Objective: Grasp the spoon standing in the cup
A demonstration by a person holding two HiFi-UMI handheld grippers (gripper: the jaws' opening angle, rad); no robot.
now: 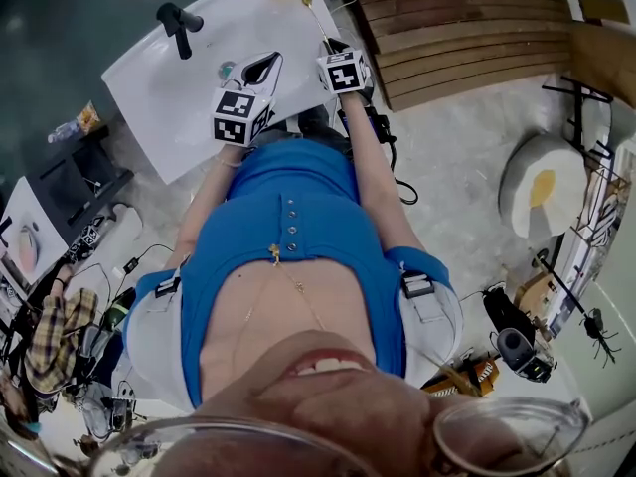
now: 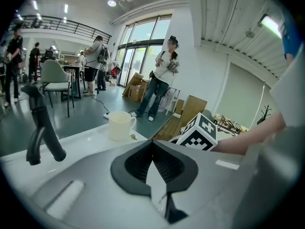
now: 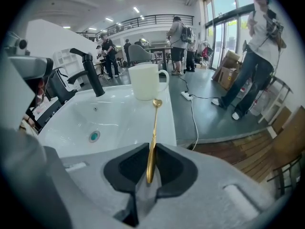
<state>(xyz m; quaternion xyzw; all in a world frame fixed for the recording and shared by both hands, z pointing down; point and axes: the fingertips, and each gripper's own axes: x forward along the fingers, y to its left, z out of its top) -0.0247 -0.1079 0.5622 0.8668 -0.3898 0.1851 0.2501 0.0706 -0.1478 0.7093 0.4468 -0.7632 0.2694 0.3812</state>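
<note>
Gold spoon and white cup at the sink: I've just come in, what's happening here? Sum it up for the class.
A person works over a white sink with a gripper in each hand. The right gripper is clamped on the handle of the gold spoon, whose bowl end is outside the white cup, just in front of it. The cup stands upright on the sink's rim. The left gripper is alongside, jaws together, nothing between them.
</note>
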